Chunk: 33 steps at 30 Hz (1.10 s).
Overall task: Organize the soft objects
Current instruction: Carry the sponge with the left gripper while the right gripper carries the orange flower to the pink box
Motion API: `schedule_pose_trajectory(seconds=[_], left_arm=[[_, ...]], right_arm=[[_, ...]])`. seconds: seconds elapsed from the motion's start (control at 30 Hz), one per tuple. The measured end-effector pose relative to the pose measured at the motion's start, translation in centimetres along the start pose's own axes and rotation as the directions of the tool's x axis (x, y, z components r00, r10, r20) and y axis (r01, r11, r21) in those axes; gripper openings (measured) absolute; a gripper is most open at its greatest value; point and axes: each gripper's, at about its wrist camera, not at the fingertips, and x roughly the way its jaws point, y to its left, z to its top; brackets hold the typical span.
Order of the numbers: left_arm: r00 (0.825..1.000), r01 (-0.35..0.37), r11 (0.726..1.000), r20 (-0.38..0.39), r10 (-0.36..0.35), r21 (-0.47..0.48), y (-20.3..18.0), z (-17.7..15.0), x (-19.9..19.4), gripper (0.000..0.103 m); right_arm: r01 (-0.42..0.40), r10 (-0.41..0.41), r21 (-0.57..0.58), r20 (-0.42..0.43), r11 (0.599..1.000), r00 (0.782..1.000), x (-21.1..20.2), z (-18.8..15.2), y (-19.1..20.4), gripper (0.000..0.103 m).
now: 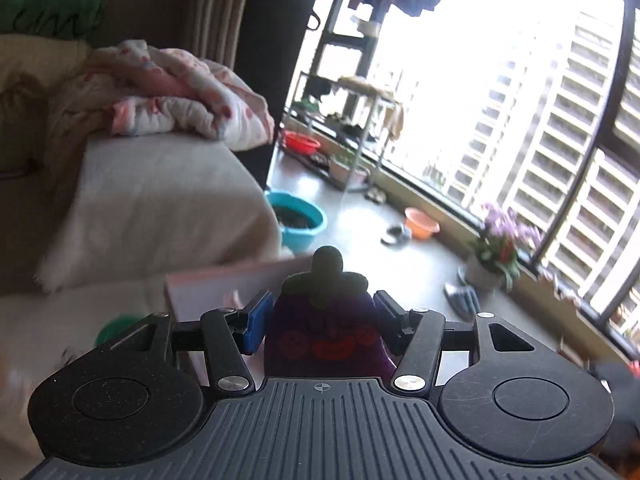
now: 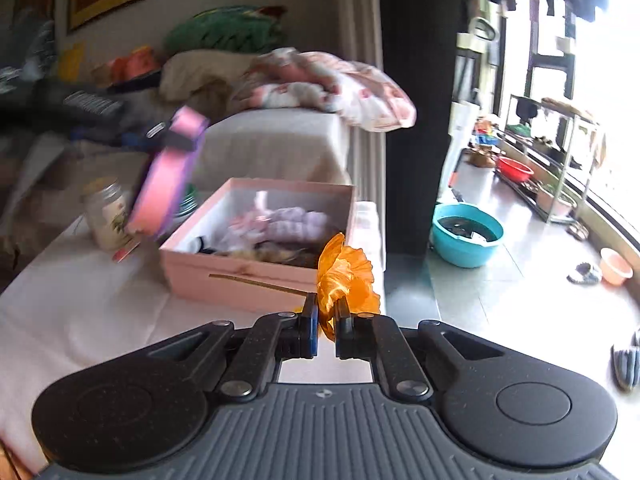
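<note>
My left gripper (image 1: 320, 300) is shut on a purple plush eggplant (image 1: 328, 332) with a red smiling face and a dark green stalk; its blue pads press both sides. In the right wrist view the same gripper shows blurred at the left, carrying the pink and purple toy (image 2: 168, 176) above the table. My right gripper (image 2: 327, 308) is shut on an orange fabric flower (image 2: 348, 276), whose thin stem (image 2: 256, 282) sticks out to the left. Just behind it stands an open pink box (image 2: 256, 276) with several soft toys (image 2: 284, 220) inside. One corner of that box (image 1: 224, 284) lies below the eggplant.
A glass jar (image 2: 106, 216) stands on the white tablecloth (image 2: 80, 312) left of the box. A rumpled pink blanket (image 2: 328, 88) lies on a covered seat behind. On the floor to the right are a teal basin (image 2: 466, 236), slippers (image 1: 462, 300) and a flower pot (image 1: 500, 248).
</note>
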Motion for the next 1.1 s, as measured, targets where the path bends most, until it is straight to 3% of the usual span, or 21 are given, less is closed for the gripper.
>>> schedule_pose_trajectory(seconds=[0.07, 0.1, 0.17, 0.2, 0.27, 0.37, 0.47, 0.57, 0.63, 0.67, 0.73, 0.8, 0.9, 1.03, 1.07, 1.1], left_arm=[[0.996, -0.068, 0.997, -0.068, 0.065, -0.036, 1.1, 0.5, 4.0, 0.061], [0.983, -0.117, 0.993, -0.146, 0.113, -0.017, 1.6, 0.3, 6.4, 0.060], [0.939, -0.174, 0.982, -0.290, 0.186, 0.066, 2.2, -1.2, 10.1, 0.064], [0.932, -0.167, 0.981, -0.309, 0.189, 0.097, 2.2, -1.9, 10.7, 0.066], [0.937, -0.126, 0.990, -0.320, 0.139, 0.061, 2.7, -2.0, 10.8, 0.064], [0.975, -0.063, 0.997, -0.216, 0.053, -0.038, 3.9, -0.8, 8.8, 0.063], [0.989, -0.045, 0.998, -0.144, 0.037, -0.054, 4.7, 0.6, 7.0, 0.063], [0.976, -0.002, 0.998, -0.220, -0.011, -0.057, 4.8, 0.7, 7.2, 0.063], [0.955, -0.018, 0.999, -0.298, 0.004, -0.043, 4.6, 0.0, 8.1, 0.063], [0.957, -0.023, 0.999, -0.291, 0.012, -0.035, 4.3, -0.4, 7.9, 0.063], [0.972, 0.008, 0.998, -0.233, -0.024, -0.067, 4.7, -0.1, 7.6, 0.062], [0.993, 0.060, 0.992, -0.095, -0.071, -0.112, 4.9, 0.7, 5.8, 0.062], [0.995, 0.094, 0.989, 0.031, -0.091, -0.113, 4.7, 1.7, 3.5, 0.062], [0.997, 0.071, 0.995, -0.006, -0.072, -0.072, 4.0, 1.1, 2.6, 0.062], [0.997, 0.065, 0.995, -0.024, -0.067, -0.076, 4.0, 0.4, 2.5, 0.062], [0.997, 0.061, 0.995, -0.043, -0.064, -0.084, 4.4, -0.6, 2.0, 0.062]], right_arm=[[0.003, -0.003, 0.035, 0.006, 0.999, 1.000, 0.6, 0.0, -1.0, 0.007], [0.002, -0.002, 0.048, 0.006, 0.999, 1.000, 1.0, 0.0, -1.3, 0.007], [0.006, -0.007, 0.061, 0.007, 0.998, 1.000, 1.4, 0.1, -1.9, 0.007], [0.007, -0.008, 0.062, 0.010, 0.998, 1.000, 1.7, 0.2, -2.1, 0.007], [-0.001, 0.000, 0.059, 0.012, 0.998, 1.000, 2.6, 0.8, -2.3, 0.007], [-0.020, 0.019, 0.035, 0.016, 0.999, 1.000, 3.7, 1.6, -1.5, 0.007], [-0.063, 0.063, 0.028, 0.018, 0.998, 0.998, 5.9, 3.2, -0.5, 0.007], [-0.121, 0.120, 0.045, 0.016, 0.992, 0.993, 8.2, 5.1, 0.8, 0.007], [-0.175, 0.176, 0.042, -0.029, 0.984, 0.984, 10.7, 6.2, 2.1, 0.007], [-0.177, 0.178, 0.035, -0.056, 0.984, 0.982, 11.7, 6.3, 2.8, 0.007], [-0.132, 0.131, 0.000, -0.111, 0.991, 0.985, 14.1, 6.2, 4.2, 0.007], [-0.087, 0.084, -0.012, -0.156, 0.996, 0.984, 15.7, 5.6, 4.7, 0.007], [-0.052, 0.052, 0.007, -0.195, 0.999, 0.979, 17.3, 5.5, 4.1, 0.007], [0.030, -0.033, -0.016, -0.195, 0.999, 0.980, 17.7, 5.6, 3.7, 0.010], [0.041, -0.046, -0.027, -0.192, 0.999, 0.980, 17.4, 5.6, 3.7, 0.016], [0.047, -0.053, -0.040, -0.187, 0.998, 0.981, 17.0, 5.6, 3.7, 0.028]])
